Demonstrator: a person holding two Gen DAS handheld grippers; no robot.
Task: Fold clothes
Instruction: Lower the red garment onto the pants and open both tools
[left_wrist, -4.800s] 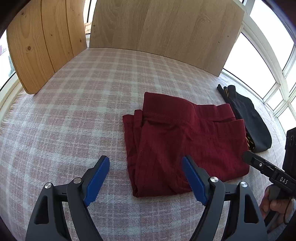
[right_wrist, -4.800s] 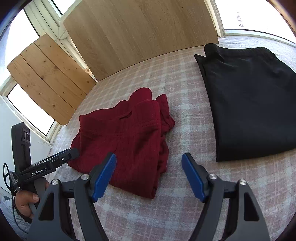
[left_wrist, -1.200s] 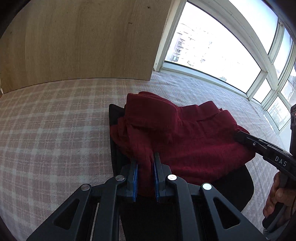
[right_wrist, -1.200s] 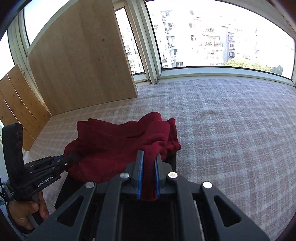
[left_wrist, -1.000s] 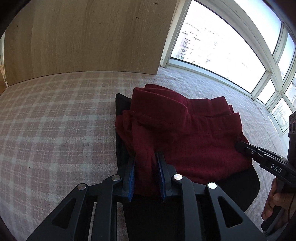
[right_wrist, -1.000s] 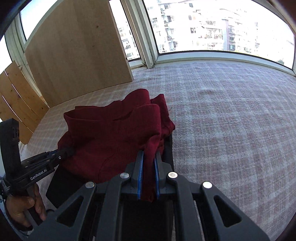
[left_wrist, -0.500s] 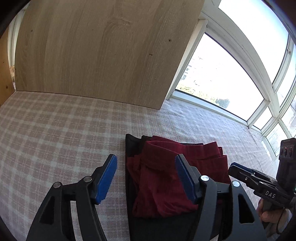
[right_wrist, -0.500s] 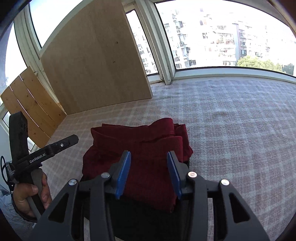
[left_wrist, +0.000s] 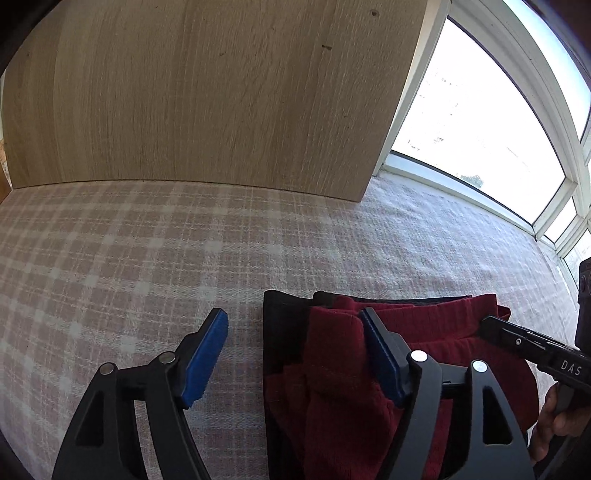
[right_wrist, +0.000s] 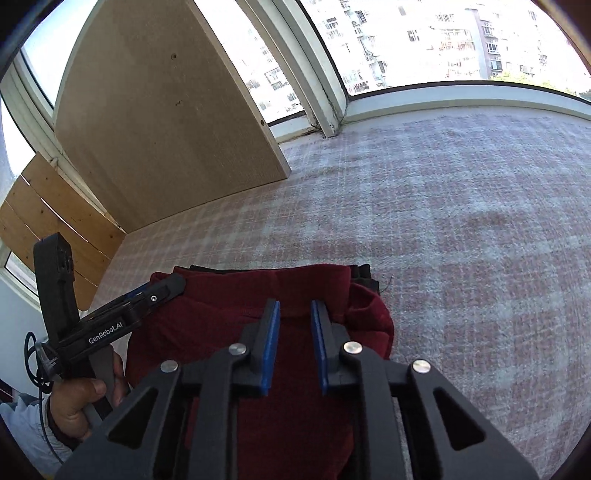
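Note:
A folded dark red garment (left_wrist: 340, 376) lies on top of a folded black garment (left_wrist: 282, 325) on the checked cloth; both also show in the right wrist view, the red one (right_wrist: 221, 314) over the black one (right_wrist: 364, 275). My left gripper (left_wrist: 295, 332) is open and empty, raised above the red garment's left edge. My right gripper (right_wrist: 294, 314) is open with a narrow gap, empty, above the red garment's right part. Each gripper shows in the other's view: the right one (left_wrist: 517, 341), the left one (right_wrist: 147, 295).
A pink and white checked cloth (left_wrist: 147, 258) covers the surface. A wooden board (left_wrist: 203, 92) stands at the back, with slatted boards (right_wrist: 48, 206) to the left. Windows (right_wrist: 443, 44) run along the far edge.
Both grippers let go of the red garment, which now rests on the black one. Both have since lifted and tilted up; the right jaws narrowed a little.

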